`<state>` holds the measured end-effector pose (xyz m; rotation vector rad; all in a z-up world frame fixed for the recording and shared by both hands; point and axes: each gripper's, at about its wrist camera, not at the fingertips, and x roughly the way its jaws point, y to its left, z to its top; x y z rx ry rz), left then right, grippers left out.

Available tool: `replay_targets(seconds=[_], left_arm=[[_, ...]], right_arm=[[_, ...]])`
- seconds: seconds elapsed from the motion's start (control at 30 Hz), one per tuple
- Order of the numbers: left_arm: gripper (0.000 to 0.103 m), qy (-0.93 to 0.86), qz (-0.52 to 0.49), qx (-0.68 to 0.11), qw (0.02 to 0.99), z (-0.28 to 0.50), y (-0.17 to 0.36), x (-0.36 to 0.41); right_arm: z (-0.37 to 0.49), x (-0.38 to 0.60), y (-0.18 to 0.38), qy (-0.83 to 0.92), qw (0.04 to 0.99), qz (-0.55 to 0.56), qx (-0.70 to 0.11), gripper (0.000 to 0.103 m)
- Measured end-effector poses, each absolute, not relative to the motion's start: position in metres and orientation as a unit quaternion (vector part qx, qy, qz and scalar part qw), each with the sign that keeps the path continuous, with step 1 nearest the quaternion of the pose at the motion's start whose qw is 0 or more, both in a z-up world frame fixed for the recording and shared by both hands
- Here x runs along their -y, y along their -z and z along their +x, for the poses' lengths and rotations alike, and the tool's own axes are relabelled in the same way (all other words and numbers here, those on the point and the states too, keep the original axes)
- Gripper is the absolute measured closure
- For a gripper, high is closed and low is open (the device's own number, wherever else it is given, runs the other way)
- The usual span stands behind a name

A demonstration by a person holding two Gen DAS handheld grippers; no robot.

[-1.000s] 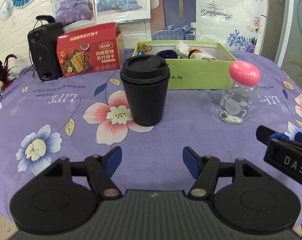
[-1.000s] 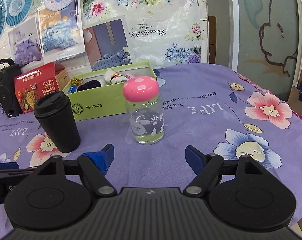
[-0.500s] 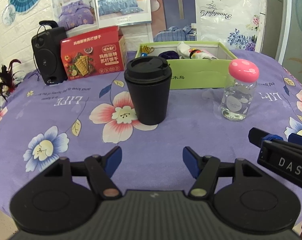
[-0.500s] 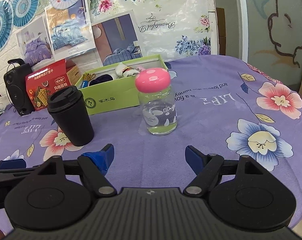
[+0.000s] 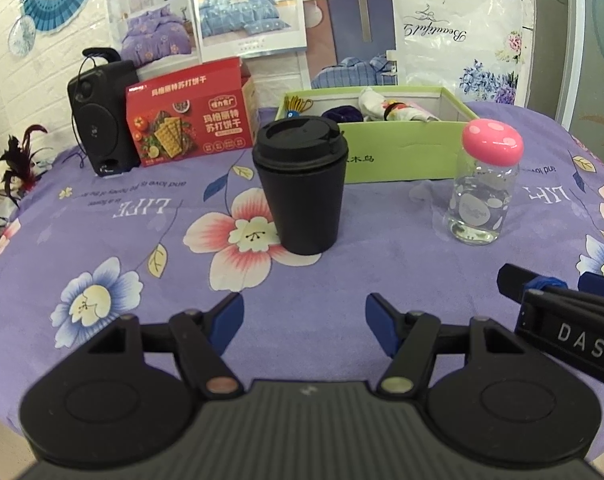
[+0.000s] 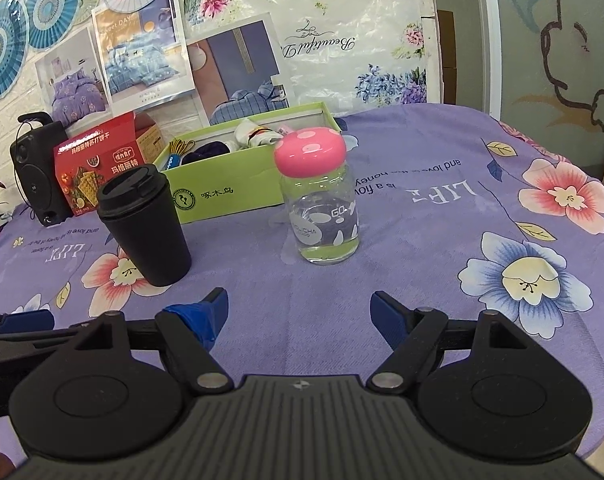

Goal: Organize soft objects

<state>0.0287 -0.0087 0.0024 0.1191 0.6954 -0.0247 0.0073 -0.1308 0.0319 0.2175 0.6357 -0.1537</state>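
Note:
A green box (image 5: 402, 156) (image 6: 238, 188) stands at the back of the table. Inside it lie a rolled white floral cloth (image 5: 386, 106) (image 6: 258, 134), a dark purple soft item (image 5: 340, 114) (image 6: 204, 148) and yellow bands (image 5: 296, 102) (image 6: 182, 145). My left gripper (image 5: 304, 314) hovers open over the purple floral tablecloth (image 5: 102, 232), short of a black lidded cup (image 5: 300, 184) (image 6: 144, 222). My right gripper (image 6: 300, 312) is open too, nothing between its fingers, in front of a clear bottle with a pink cap (image 6: 318, 196) (image 5: 484, 184). The right gripper's side shows at the right edge of the left wrist view.
A red cracker box (image 5: 190, 124) (image 6: 98, 160) and a black speaker (image 5: 102, 116) (image 6: 36, 172) stand at the back left. Dark feathers (image 5: 18, 164) lie at the left edge. Posters cover the wall behind. The table's near edge runs under both grippers.
Both views shifted slightly, so the cup, bottle and box sit a little differently in frame. Neither gripper changed its opening and nothing on the table moved.

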Motion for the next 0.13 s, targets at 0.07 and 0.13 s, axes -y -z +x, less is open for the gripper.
replay_targets(seconds=[0.07, 0.13], left_arm=[[0.037, 0.017, 0.059, -0.341, 0.938, 0.0285, -0.0031, 0.0090], [0.037, 0.031, 0.050, -0.349, 0.935, 0.0288, -0.0040, 0.0085]], right_arm=[[0.0073, 0.1313, -0.0321, 0.075, 0.941, 0.107, -0.312, 0.039], [0.0072, 0.1315, -0.0321, 0.075, 0.941, 0.107, -0.311, 0.039]])
